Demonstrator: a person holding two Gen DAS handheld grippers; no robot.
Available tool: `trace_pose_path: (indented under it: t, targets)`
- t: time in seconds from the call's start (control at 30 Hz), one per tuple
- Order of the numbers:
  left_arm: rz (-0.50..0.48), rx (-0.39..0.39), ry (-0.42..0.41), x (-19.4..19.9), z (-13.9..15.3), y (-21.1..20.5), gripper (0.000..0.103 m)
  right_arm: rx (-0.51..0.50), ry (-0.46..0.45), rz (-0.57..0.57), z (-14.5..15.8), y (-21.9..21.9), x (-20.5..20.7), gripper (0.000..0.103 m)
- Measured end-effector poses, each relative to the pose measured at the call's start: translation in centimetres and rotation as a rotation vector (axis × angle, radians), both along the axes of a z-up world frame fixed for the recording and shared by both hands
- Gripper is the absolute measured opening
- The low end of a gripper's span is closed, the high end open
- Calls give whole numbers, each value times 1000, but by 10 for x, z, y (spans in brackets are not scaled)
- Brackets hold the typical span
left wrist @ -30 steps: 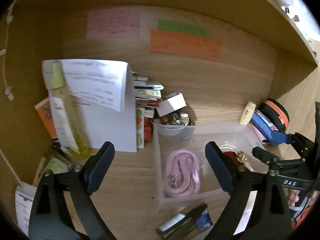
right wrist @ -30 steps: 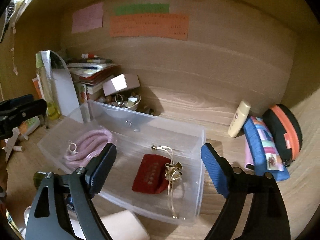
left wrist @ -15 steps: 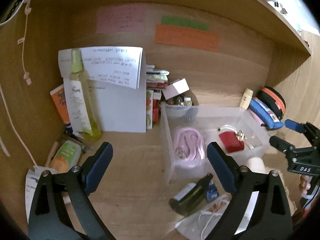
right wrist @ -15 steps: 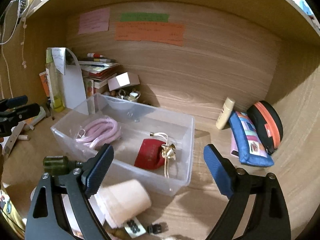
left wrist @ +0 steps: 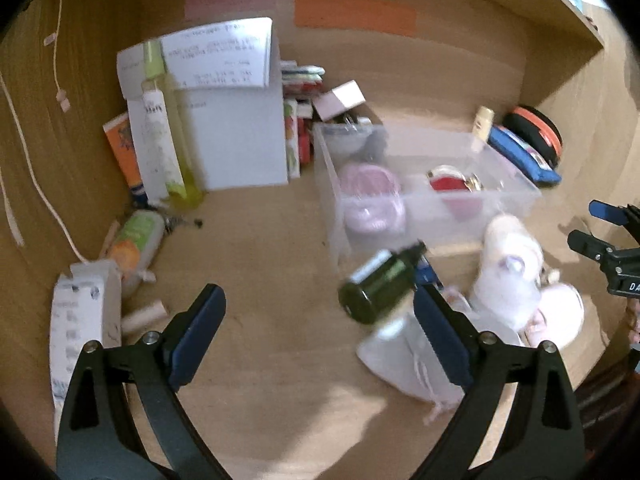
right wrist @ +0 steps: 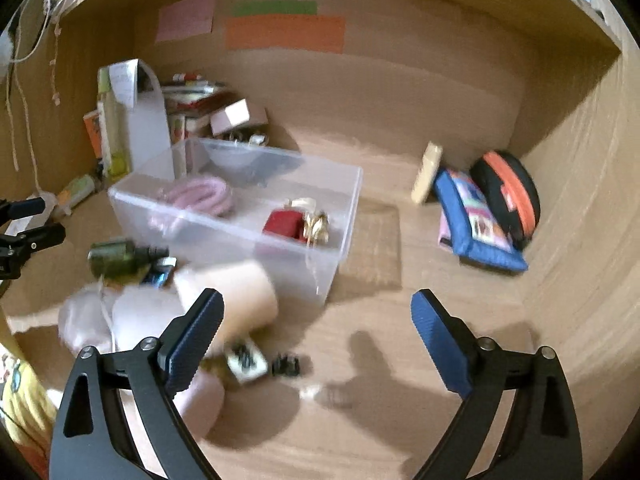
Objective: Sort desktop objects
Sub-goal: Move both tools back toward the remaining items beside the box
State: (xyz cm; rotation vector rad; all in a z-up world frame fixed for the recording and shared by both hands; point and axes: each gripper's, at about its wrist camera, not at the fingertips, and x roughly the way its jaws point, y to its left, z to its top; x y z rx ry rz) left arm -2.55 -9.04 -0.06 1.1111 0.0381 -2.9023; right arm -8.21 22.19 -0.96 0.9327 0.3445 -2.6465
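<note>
A clear plastic bin (left wrist: pixel 516 192) (right wrist: pixel 344 220) stands on the wooden desk and holds a coiled pink cord (left wrist: pixel 370 184) (right wrist: pixel 200 196) and a red pouch with a gold clasp (left wrist: pixel 448 182) (right wrist: pixel 286 222). In front of it lie a dark green bottle (left wrist: pixel 378 280) (right wrist: pixel 114 258), a beige cup (right wrist: pixel 232 292) on its side and white pouches (left wrist: pixel 404 354). My left gripper (left wrist: pixel 318 322) is open over bare desk. My right gripper (right wrist: pixel 318 324) has its jaws opening with nothing between them, its left finger over the cup.
A blue pencil case (right wrist: pixel 476 220), a black-and-orange round case (right wrist: pixel 508 196) and a cream tube (right wrist: pixel 428 178) sit at the back right. Papers, a tall yellow bottle (left wrist: pixel 164 128) and stacked books stand at the back left. Small tubes and a receipt (left wrist: pixel 80 320) lie at the left.
Both grippers have drawn back from the bin, which now looks smaller and farther. The bottle, cup and pouches in front of it have come into view. The right jaws stand slightly wider.
</note>
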Motion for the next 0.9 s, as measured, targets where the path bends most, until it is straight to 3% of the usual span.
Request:
trace_pose_path:
  t: [0.23,0.57,0.9]
  targets:
    - [-79,36,-8,21,-4,28,96,-22,-22,35,-11,0,33,94]
    - [-185,-155,-131,33,-44,70,96,-105,-137,116,-33,-12,43,95]
    - [-199,-169,-141,8,-53,79,96,-114,-205,138,-57,-26,32,95]
